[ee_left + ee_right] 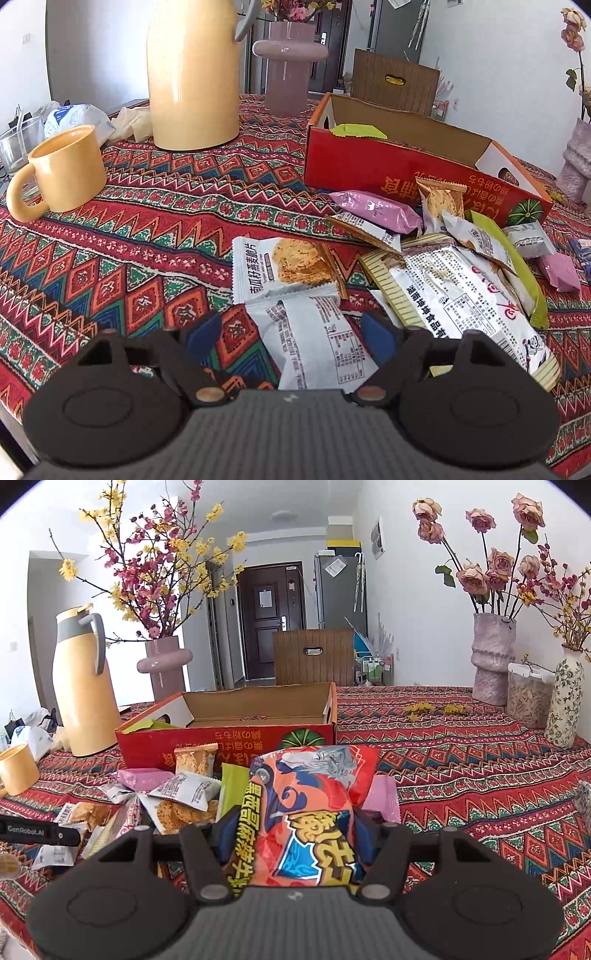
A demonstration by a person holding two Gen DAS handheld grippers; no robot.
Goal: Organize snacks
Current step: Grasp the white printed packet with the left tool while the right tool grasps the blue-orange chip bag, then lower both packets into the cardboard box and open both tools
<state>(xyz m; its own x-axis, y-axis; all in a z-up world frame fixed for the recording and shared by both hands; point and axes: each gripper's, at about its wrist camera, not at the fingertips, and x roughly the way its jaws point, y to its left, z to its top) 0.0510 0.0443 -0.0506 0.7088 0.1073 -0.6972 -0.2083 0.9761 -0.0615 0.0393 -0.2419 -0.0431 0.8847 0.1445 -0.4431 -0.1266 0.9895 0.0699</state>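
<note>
L-wrist view only: your left gripper [291, 334] tilts down over a white snack packet [317, 343] lying flat on the patterned tablecloth [110, 236]; a second white oat-crisp packet [284, 267] sits just beyond it.
R-wrist view only: 2 vases w/ dried roses, 1 floral vase, 1 clear jar at far right; your left gripper's side shows at the left edge.
Both views: red cardboard box [229, 738], open, 1 green packet inside; yellow jug [85, 690]; yellow mug [61, 171]; pink vase.
Count: 1 box, 1 jug, 1 mug; loose packet pile [454, 258] betw. you and the box, approx. 10+, exact no. unclear.
L tongs: apart, one pad each side of the white packet; pad contact not seen.
R tongs: right gripper [291, 843] clamped on orange-red snack bag [306, 812], bag upright, raised off the cloth, just in front of the box.
</note>
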